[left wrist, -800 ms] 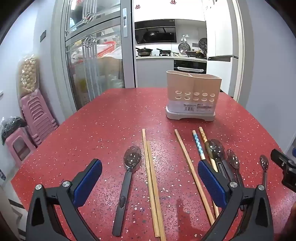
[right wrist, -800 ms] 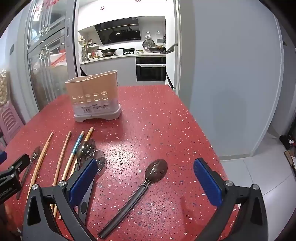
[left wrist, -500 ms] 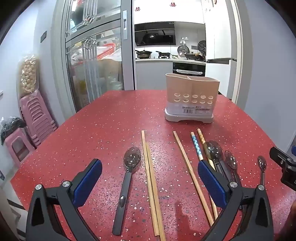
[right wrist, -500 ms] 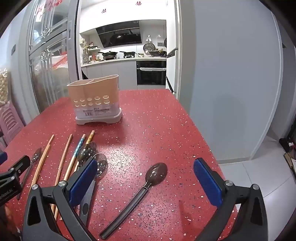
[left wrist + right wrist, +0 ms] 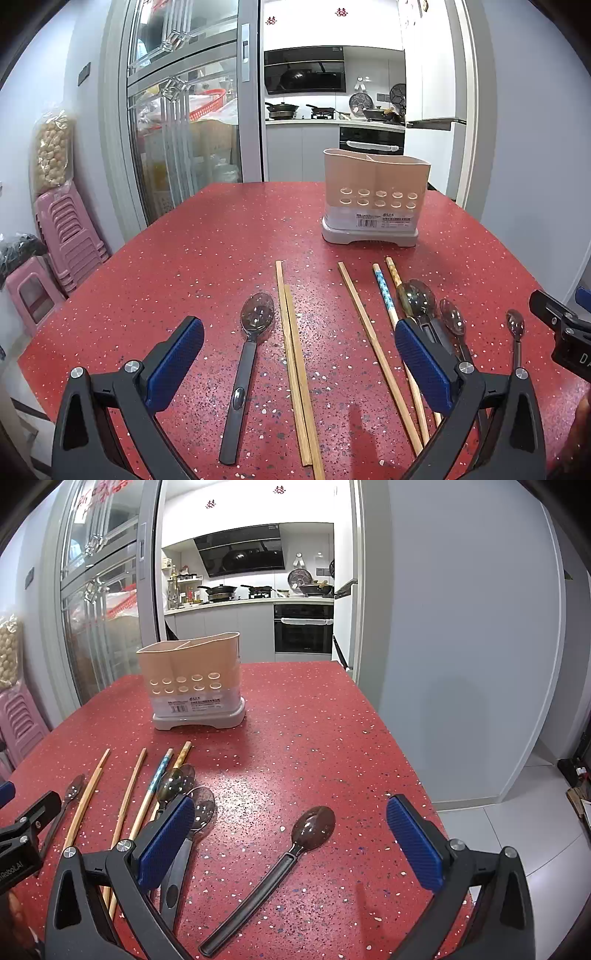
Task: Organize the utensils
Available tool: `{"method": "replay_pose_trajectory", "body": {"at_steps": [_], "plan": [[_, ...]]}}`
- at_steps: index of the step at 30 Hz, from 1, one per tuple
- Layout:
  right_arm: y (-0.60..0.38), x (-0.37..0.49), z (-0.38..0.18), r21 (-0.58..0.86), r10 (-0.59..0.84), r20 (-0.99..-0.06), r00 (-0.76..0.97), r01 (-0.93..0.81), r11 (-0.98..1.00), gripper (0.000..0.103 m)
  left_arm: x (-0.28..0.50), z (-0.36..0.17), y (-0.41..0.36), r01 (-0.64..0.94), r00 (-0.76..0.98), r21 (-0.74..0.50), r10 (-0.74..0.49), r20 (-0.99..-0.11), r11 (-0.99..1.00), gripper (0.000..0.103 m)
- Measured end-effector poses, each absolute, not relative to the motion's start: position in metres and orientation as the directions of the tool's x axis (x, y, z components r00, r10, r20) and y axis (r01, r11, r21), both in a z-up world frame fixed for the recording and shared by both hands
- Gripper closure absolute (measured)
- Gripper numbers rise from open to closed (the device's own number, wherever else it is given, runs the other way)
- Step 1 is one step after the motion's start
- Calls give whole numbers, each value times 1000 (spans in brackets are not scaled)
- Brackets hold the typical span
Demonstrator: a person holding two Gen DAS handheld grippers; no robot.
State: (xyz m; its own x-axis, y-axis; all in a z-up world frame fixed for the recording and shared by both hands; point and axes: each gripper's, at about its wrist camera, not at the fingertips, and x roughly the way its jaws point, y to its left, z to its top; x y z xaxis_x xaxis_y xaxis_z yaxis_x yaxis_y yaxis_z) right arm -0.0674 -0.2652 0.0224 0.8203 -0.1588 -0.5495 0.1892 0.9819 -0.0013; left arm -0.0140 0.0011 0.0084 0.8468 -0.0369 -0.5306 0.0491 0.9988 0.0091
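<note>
A beige perforated utensil holder point(image 5: 375, 199) point(image 5: 192, 681) stands on the red speckled table point(image 5: 207, 251). Before it lie a dark-handled spoon point(image 5: 245, 365), a pair of wooden chopsticks point(image 5: 295, 354), a single wooden chopstick point(image 5: 373, 347), a blue-patterned chopstick point(image 5: 384, 291) and a cluster of spoons point(image 5: 417, 299). My left gripper point(image 5: 299, 365) hovers open above the spoon and the chopstick pair. My right gripper point(image 5: 290, 840) is open over a lone dark spoon point(image 5: 284, 860). The other spoons point(image 5: 184, 797) and chopsticks point(image 5: 127, 801) lie to its left.
Stacked pink stools point(image 5: 62, 240) stand left of the table beside glass sliding doors point(image 5: 177, 140). A grey wall point(image 5: 461, 646) runs along the table's right edge, with tiled floor point(image 5: 517, 834) below. A kitchen counter with pans point(image 5: 321, 110) shows beyond the far edge.
Both grippers have tilted or drawn back slightly, so the holder and utensils sit a little lower in both views. Both stay open; nothing on the table has moved.
</note>
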Motion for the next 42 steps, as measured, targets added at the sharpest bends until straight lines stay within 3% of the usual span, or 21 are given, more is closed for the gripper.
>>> {"method": "replay_pose_trajectory", "body": {"at_steps": [42], "plan": [[-260, -72, 20, -3, -163, -541, 825, 192, 981, 0, -14, 7, 2, 52, 849, 8, -40, -527, 999, 0]]}}
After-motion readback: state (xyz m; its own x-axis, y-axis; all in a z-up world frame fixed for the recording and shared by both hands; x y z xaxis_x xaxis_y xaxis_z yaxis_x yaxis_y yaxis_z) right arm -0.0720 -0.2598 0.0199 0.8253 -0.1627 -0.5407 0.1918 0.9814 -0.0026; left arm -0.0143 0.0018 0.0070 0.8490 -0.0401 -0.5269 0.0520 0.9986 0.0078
